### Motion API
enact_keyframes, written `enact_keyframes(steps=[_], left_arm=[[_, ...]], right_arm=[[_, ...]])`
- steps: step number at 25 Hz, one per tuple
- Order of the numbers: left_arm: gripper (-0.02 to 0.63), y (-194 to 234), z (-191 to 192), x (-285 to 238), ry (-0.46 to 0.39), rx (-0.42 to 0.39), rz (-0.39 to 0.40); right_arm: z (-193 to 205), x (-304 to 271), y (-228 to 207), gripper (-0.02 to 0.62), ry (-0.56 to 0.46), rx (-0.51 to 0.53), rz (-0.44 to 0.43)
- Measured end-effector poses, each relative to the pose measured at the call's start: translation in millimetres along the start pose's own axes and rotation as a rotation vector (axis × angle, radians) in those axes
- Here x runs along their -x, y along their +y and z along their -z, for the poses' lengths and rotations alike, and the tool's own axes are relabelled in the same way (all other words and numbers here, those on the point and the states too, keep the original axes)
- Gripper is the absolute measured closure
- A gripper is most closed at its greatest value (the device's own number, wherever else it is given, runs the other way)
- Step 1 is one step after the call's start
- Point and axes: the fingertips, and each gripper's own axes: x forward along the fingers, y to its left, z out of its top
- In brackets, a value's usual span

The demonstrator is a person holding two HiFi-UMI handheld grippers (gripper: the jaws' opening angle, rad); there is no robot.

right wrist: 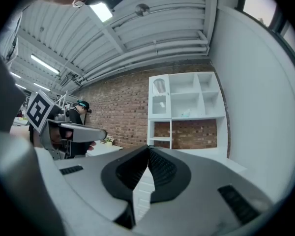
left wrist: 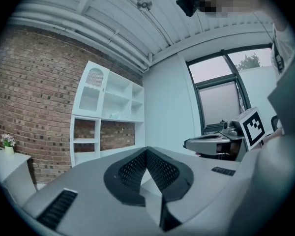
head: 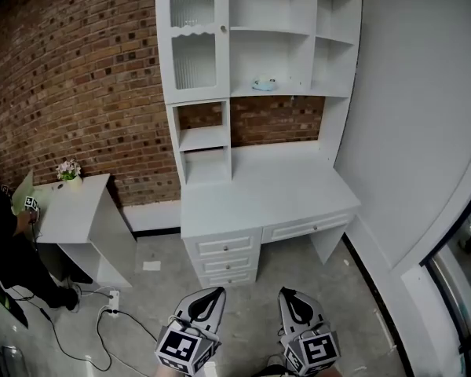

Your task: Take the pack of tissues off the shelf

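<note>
A pale blue pack of tissues [head: 264, 84] lies on a middle shelf of the white desk hutch [head: 255, 38], far ahead. It shows as a small pale spot [right wrist: 187, 113] in the right gripper view and barely in the left gripper view. My left gripper [head: 217, 291] and right gripper [head: 286, 292] hang low at the bottom of the head view, side by side over the floor, well short of the desk [head: 267, 191]. Both have their jaws shut with nothing between them [left wrist: 146, 150] [right wrist: 148, 147].
A glass cabinet door [head: 193, 38] closes the hutch's upper left part. A small white side table [head: 71, 210] with a flower pot [head: 69, 171] stands at the left, with a person in dark clothes [head: 4, 242] beside it. Cables and a power strip [head: 110, 301] lie on the floor.
</note>
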Motion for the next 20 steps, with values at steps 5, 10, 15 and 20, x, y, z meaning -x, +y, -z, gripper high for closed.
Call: enact_keyframes(steps=[5, 10, 15, 20], left_arm=[[0.598, -10, -11, -54, -0.006, 0.007, -0.037], [0.598, -20, -10, -110, 0.001, 0.006, -0.081], [0.598, -34, -12, -159, 0.002, 0.018, -0.105], [0.598, -42, -3, -196, -0.004, 0.044, -0.123]], right_arm=[[-8, -20, -59, 0.588, -0.009, 0.027, -0.027], [0, -35, -120, 0.588, 0.021, 0.023, -0.044], [-5, -42, -174, 0.588, 0.025, 0.042, -0.049], [3, -54, -212, 0.588, 0.034, 0.052, -0.057]])
